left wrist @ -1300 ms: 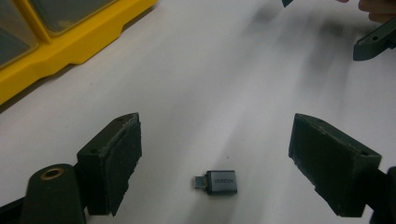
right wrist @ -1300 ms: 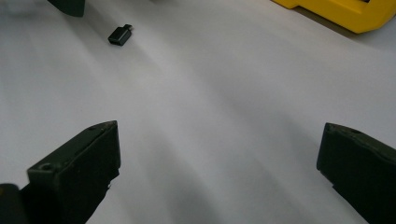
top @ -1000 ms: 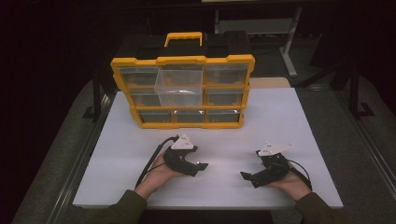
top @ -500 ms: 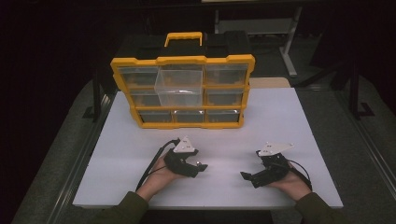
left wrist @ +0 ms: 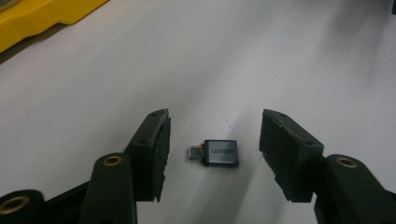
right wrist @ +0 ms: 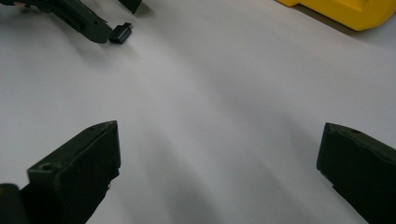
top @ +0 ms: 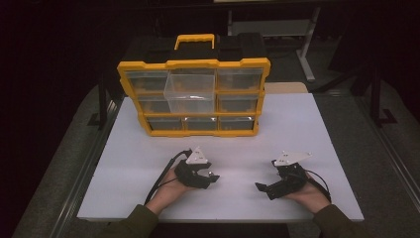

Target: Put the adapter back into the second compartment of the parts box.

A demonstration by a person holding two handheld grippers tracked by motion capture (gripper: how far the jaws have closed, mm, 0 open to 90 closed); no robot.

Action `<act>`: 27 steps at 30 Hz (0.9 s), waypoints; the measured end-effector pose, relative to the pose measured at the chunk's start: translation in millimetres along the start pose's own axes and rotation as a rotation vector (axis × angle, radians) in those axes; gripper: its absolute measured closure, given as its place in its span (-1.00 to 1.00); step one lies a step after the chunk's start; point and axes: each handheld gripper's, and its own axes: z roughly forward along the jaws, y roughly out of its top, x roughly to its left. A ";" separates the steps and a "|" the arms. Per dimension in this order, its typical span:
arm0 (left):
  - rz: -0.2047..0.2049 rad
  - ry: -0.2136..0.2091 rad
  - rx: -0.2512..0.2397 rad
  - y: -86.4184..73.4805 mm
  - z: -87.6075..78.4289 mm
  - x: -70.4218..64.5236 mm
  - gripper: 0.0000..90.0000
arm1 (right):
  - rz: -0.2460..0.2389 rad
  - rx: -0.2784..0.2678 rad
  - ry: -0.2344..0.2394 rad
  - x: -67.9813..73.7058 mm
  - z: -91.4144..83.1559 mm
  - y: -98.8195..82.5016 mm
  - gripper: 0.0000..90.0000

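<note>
The fingers (left wrist: 285,154) of the left gripper (left wrist: 215,149) stand spread on either side of a small dark adapter (left wrist: 219,153), 1 finger well clear of each end, neither touching it. The adapter lies flat on the white desk (left wrist: 261,56), its metal plug end toward the finger at the left of the left gripper view and its printed face up. This straddling pose looks like a line-up for a pinch: the gap is wider than the adapter, so the fingers can close on its 2 ends without first nudging it.

In the high view the left gripper (top: 199,173) sits low near the desk's near edge, a little left of the middle, its nose angled toward the right side. The right gripper (top: 271,188) rests near the same edge, farther right, aimed back at the left one. Its fingers (right wrist: 79,163) are also spread wide, with bare desk between them; it seems to be waiting, perhaps to receive or steady the adapter, which lies far off in its own view (right wrist: 121,32).

Beyond both, toward the far edge, a yellow organiser case (top: 194,96) stands upright with its clear compartments facing the person, probably so that a slot can be reached from the front. 1 larger clear bin (top: 192,91) near its middle juts forward.
</note>
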 end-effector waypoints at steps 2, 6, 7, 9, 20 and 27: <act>0.002 0.000 0.006 -0.5 0.6 -0.3 0.01 | 0.001 0.000 0.000 0.0 0.0 0.0 -1.00; 0.007 0.007 0.021 -1.1 1.0 -0.9 0.08 | 0.000 0.000 0.000 0.0 -0.2 -0.1 -1.00; 0.008 0.007 0.022 -1.0 0.9 -1.1 0.10 | -0.001 -0.001 0.001 0.0 -0.2 -0.1 -1.00; 0.009 0.006 0.022 -1.0 0.9 -1.2 0.14 | -0.001 -0.001 0.001 0.0 -0.3 -0.1 -1.00; 0.017 0.007 0.028 -1.3 1.6 -1.7 0.29 | 0.000 -0.001 0.000 0.0 -0.2 -0.1 -1.00; 0.037 0.020 0.037 -1.7 2.8 -2.8 0.36 | -0.002 0.000 0.000 -0.2 -0.2 -0.2 -1.00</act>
